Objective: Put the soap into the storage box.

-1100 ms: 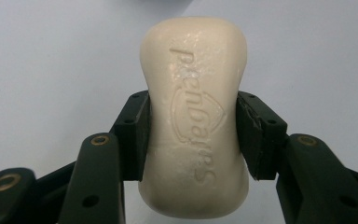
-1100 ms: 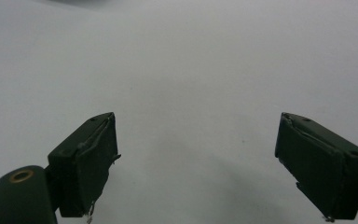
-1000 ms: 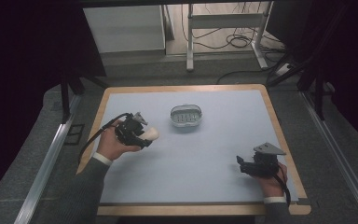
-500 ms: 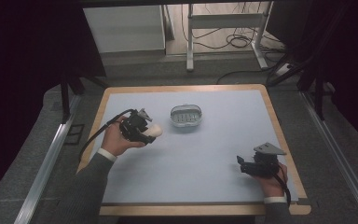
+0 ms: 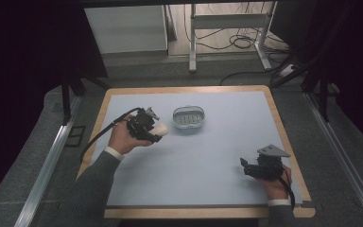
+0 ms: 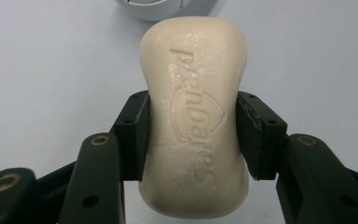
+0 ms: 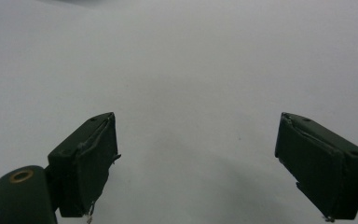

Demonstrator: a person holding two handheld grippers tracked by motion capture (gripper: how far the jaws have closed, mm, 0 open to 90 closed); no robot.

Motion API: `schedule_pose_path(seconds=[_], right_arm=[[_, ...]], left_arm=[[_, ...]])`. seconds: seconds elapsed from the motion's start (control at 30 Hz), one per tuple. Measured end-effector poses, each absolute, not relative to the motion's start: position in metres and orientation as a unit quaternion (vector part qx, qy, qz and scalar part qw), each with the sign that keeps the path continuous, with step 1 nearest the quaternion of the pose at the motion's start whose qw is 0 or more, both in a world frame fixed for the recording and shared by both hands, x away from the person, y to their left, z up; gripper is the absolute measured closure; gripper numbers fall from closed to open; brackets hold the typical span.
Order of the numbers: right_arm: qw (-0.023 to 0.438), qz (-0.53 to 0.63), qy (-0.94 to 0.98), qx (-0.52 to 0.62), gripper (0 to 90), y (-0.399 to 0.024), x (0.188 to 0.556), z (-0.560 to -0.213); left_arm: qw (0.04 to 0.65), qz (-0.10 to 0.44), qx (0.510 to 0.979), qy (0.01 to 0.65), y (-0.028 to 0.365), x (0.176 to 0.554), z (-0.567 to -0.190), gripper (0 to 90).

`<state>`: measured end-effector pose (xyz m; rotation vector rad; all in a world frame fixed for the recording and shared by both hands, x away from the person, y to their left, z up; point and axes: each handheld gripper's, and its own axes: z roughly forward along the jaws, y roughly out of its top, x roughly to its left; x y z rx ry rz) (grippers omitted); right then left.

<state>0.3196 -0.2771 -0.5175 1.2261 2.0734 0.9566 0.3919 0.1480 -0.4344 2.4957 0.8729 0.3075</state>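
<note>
Your left gripper (image 5: 158, 130) pinches a cream bar of soap (image 6: 196, 116) across its middle, both pads pressed against its sides, embossed lettering facing up. You hold it near the left side of the grey soap dish (image 5: 188, 117), on the pale blue table (image 5: 208, 161). Your right gripper (image 5: 244, 166) rests near the table's right edge, jaws spread wide over bare surface.

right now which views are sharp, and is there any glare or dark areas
Left gripper view: the soap bar is sharp, its embossed lettering readable, no glare. Right gripper view: evenly lit mat, soft shadow under the open right gripper. High view: table evenly lit, surroundings nearly black.
</note>
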Motion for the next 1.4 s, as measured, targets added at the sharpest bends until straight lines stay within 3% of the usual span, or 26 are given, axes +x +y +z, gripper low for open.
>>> schedule_pose_path(seconds=[1.4], right_arm=[[0.269,0.352,0.773,0.455,12.7,-0.277,0.321,-0.520]], left_arm=[[0.246,0.115,0.907,0.322,0.129,0.429,-0.429,49.5]])
